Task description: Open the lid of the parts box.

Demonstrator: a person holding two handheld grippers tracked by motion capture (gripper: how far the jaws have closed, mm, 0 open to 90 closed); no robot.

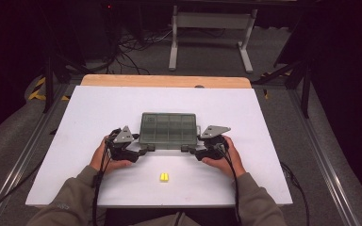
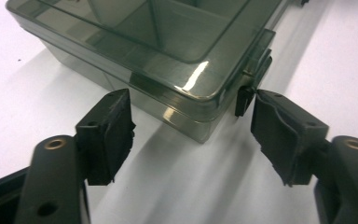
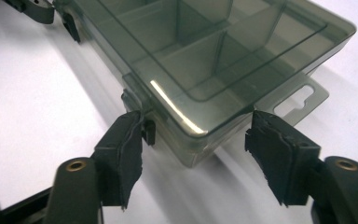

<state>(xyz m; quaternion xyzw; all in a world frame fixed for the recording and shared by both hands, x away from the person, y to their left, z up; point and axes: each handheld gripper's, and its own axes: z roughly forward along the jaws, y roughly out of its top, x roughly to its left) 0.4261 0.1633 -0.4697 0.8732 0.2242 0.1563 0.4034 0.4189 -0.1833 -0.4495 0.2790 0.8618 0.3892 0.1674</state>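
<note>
High view first: a smoky, see-through compartment box (image 1: 168, 127) sits lid-down-shut in the middle of the white counter (image 1: 85, 141), a little toward the near edge. The left tongs (image 1: 147, 149) come at its near-left corner, the right tongs (image 1: 187, 149) at its near-right corner, each by a front latch. One small yellow piece (image 1: 164, 177) lies alone near the near edge, well apart from the box.

Left gripper view now: the jaws stand spread, straddling the box's corner (image 2: 200, 116). The right-hand pad (image 2: 279, 135) is just at the dark latch (image 2: 244, 95), perhaps brushing it; the other pad hangs clear of the wall. Nothing pinched here.

Right gripper view: same story mirrored. Jaws spread around the corner, the left-hand pad (image 3: 123, 144) close against the second latch (image 3: 148, 130), the far pad free beside the hang tab (image 3: 303, 100). I can't tell whether that pad presses the latch or merely meets it.

The step looks like undoing both latches. To do it well, I'd say hook each pad under the latch lip rather than squeeze the box wall, work both sides evenly so the light box doesn't skate across the counter, and keep the tongs low so the lid doesn't spring.

The count: one box, two front latches, one hang tab, one yellow piece, two tongs.
</note>
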